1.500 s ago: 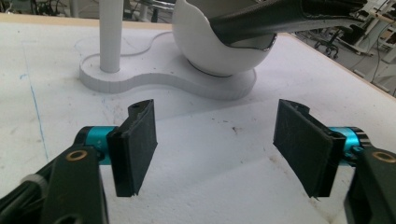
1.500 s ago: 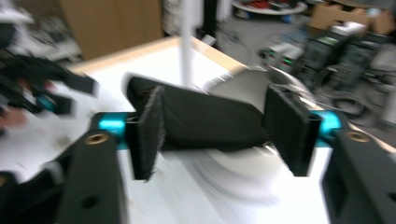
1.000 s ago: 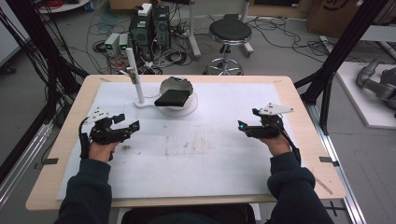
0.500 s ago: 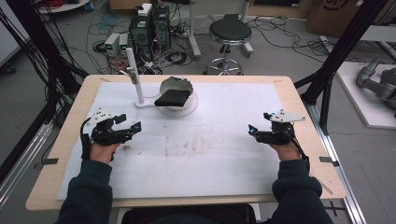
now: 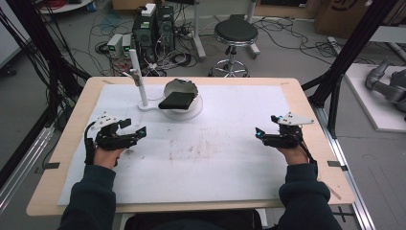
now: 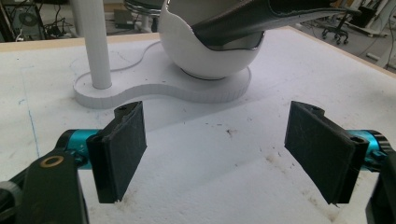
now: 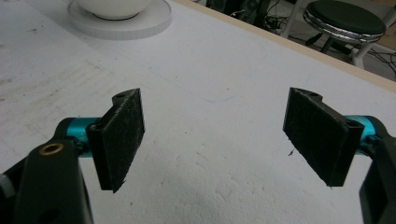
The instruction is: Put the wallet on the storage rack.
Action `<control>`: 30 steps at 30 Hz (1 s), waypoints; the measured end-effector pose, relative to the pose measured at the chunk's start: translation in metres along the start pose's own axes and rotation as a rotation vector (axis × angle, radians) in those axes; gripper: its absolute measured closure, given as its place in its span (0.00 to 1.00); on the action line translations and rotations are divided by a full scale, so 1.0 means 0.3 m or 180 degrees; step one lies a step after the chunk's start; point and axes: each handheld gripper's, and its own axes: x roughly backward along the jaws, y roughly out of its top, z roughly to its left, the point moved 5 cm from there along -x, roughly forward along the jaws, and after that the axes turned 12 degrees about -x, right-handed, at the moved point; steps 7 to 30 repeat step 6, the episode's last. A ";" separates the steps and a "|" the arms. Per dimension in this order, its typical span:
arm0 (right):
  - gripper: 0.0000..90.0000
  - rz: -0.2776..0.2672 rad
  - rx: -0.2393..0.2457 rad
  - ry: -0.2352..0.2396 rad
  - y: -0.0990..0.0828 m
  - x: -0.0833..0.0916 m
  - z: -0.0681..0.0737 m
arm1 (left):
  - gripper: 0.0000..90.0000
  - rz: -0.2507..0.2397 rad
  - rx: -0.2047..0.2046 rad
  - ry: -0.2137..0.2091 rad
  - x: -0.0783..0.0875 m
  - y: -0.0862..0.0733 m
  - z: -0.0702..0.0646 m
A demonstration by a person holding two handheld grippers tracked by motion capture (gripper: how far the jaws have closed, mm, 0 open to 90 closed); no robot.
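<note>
White foam sheeting covers the surface (image 5: 215, 158), and on it, near the far edge and left of centre, I see a white bowl (image 5: 184, 98) on a white stand base (image 6: 187, 88) with an upright white post (image 5: 137, 76) beside it. A black flat pouch (image 5: 177, 100) lies tilted across the bowl's rim, jutting past it. My left gripper (image 5: 139, 132) rests near the left edge, its jaws spread wide with nothing between them, pointing toward the bowl. My right gripper (image 5: 258, 133) sits near the right edge, well apart from the bowl, jaws likewise spread and empty over bare foam.
</note>
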 end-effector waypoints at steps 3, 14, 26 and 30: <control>0.23 -0.0011 -0.0015 0.0007 -0.001 0.002 -0.004 | 0.23 0.0004 -0.0007 0.0003 0.000 0.000 0.001; 0.23 -0.0017 -0.0043 0.0010 -0.001 0.002 -0.010 | 0.23 0.0004 0.0008 0.0012 -0.001 -0.001 0.003; 0.23 -0.0017 -0.0043 0.0010 -0.001 0.002 -0.010 | 0.23 0.0004 0.0008 0.0012 -0.001 -0.001 0.003; 0.23 -0.0017 -0.0043 0.0010 -0.001 0.002 -0.010 | 0.23 0.0004 0.0008 0.0012 -0.001 -0.001 0.003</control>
